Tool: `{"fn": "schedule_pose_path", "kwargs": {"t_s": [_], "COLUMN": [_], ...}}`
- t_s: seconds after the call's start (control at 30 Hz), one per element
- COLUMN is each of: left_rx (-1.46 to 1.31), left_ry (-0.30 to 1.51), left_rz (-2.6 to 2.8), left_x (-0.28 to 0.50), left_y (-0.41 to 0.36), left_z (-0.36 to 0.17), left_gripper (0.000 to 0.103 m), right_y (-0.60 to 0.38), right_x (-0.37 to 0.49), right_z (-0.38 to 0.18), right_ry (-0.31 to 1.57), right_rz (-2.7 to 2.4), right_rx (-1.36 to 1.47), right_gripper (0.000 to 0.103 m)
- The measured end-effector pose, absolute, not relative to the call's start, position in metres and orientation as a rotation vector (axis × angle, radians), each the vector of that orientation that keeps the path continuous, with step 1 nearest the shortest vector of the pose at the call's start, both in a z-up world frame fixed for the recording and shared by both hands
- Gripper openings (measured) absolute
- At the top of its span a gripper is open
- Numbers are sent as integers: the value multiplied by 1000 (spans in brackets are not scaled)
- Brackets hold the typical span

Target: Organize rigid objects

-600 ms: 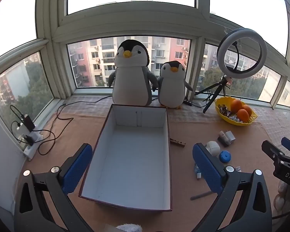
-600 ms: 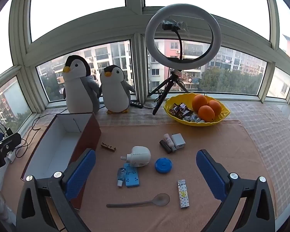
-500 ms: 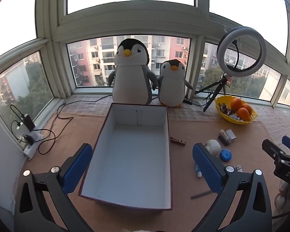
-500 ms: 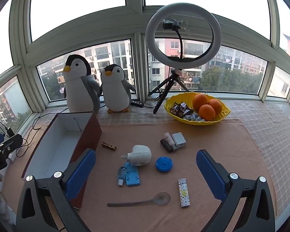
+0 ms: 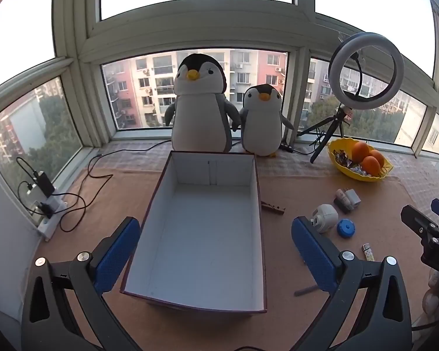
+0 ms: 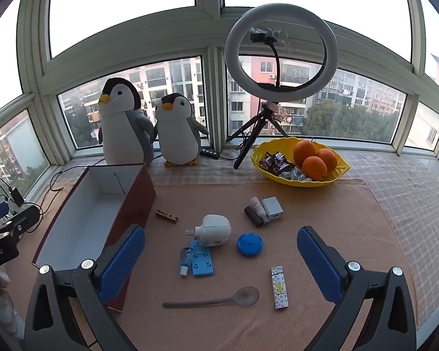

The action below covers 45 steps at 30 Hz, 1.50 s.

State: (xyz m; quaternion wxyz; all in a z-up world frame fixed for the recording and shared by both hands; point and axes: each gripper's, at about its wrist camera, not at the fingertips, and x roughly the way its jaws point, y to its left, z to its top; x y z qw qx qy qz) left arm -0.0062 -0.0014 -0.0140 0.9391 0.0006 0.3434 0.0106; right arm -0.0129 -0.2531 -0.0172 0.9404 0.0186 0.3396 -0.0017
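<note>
An empty white-lined box (image 5: 257, 204) (image 6: 137, 199) with dark red sides stands on the tan mat. My left gripper (image 5: 216, 254) hangs open above its near end, nothing between the blue pads. To the box's right lie small items: a white round device (image 6: 215, 230), a blue disc (image 6: 249, 243), a blue holder (image 6: 201, 261), a grey spoon (image 6: 213, 301), a patterned lighter (image 6: 279, 287), a white charger (image 6: 272, 207), small tubes (image 6: 256, 208) and a wooden clothespin (image 6: 166, 216). My right gripper (image 6: 221, 260) is open above them, holding nothing.
Two plush penguins (image 5: 202, 111) (image 5: 262, 122) stand at the window behind the box. A ring light on a tripod (image 6: 281, 58) and a yellow bowl (image 6: 257, 155) of oranges and sweets sit at the back right. Cables and a power strip (image 5: 48, 204) lie at the left.
Both views have shifted slightly; the scene sits a little lower and farther in the left wrist view. Nothing on the mat has moved and both grippers stay open.
</note>
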Motion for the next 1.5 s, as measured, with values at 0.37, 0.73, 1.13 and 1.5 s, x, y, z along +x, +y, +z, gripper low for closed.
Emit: {"fn": "schedule_pose_path", "kwargs": {"t_s": [0.37,0.73,1.13,1.5], "left_rx": [1,0,1,1], "left_ry": [706,707,710,711], "left_rz": [9,11,8,7], "left_x": [-9,-7,-6,-5], "left_y": [-2,-2,-4,-5], "left_z": [-16,-13,-13,-13], "left_gripper": [103,103,103,103], "right_y": [-246,-245,-247,-247], "right_x": [-15,-15,-15,-13], "right_z": [-14,-15,-16,-17], "right_ry": [689,691,702,709], "right_rz": [5,6,6,8], "right_rx": [27,29,35,39], "right_gripper": [102,102,102,102]}}
